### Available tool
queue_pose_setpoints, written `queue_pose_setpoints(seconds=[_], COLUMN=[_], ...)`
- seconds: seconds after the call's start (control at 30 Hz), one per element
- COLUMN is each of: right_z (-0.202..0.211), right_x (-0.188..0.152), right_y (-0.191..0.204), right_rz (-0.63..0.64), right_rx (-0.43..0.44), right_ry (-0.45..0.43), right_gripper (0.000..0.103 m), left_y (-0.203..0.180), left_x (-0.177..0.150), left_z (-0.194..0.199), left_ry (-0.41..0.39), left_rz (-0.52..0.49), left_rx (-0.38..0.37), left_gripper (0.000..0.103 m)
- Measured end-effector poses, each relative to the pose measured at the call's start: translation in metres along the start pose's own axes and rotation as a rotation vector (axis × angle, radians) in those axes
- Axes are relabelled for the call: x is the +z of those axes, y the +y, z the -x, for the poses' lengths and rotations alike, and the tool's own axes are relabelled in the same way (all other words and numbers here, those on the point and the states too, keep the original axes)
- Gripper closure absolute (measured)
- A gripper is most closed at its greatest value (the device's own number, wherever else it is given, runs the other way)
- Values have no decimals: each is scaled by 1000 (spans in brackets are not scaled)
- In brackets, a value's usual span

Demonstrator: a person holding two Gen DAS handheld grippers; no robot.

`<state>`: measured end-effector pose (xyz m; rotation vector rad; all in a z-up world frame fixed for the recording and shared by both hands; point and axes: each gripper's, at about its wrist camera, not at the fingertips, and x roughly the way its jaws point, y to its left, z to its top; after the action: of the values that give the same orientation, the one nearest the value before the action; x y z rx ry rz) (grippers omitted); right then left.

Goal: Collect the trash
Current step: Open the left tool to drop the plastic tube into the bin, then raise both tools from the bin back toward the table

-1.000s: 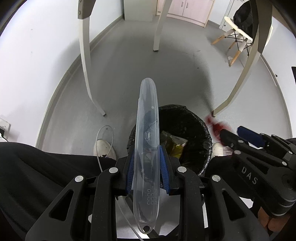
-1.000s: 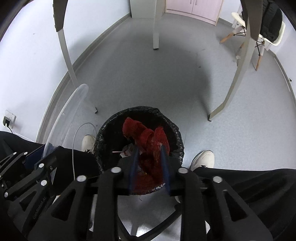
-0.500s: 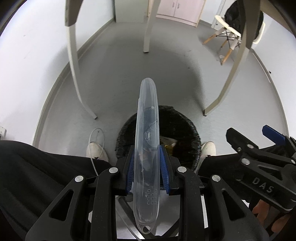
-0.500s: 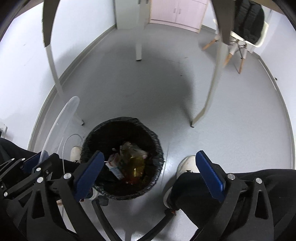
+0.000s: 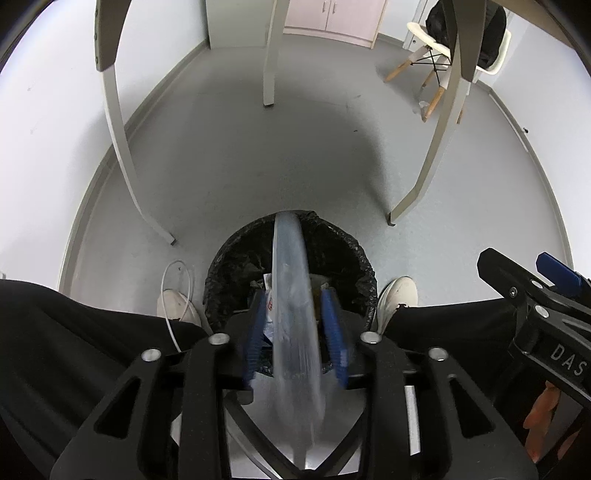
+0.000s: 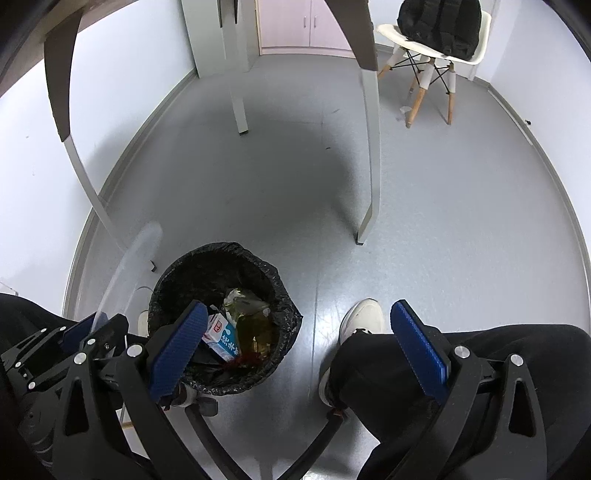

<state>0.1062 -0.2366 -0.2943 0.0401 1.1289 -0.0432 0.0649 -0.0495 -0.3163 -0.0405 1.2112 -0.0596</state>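
Clear plastic lid, just one, blurry now between the left gripper pads, whose jaws are opening with gaps either side, right over the one black-bagged bin. A second ago it was clamped. Right gripper is wide and empty; its red netting has landed inside.

— What lies ahead of the tongs?
— A grey floor, glossy in places, meeting pale walls along a grey skirting. Slim pale table legs stand on it and throw a broad soft shadow.
— And farther off?
— Pink cabinet doors at the far wall. Up to the right of the tongs, a white shell chair on wooden legs, a black backpack resting on its seat.
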Motion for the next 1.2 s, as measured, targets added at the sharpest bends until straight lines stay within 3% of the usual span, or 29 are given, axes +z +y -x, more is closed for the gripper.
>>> queue_pose_setpoints(seconds=[0.2,0.53,0.77,1.2], right_z=[-5,-4,21,105], right_x=[-2,-3,-2,3], right_y=[1,10,17,21], right_rz=[7,34,73,79], right_rx=[21,29,65,83], right_ry=[18,8,-24,-133], right_gripper=[8,8,8,8], left_y=[-2,4,12,23], left_x=[-1,-2,-6,-10], left_z=[-2,17,52,139], left_ry=[6,-60,-116,-251], left_rz=[0,-2,1,41], left_rx=[9,66,68,66], left_gripper=[53,15,8,6])
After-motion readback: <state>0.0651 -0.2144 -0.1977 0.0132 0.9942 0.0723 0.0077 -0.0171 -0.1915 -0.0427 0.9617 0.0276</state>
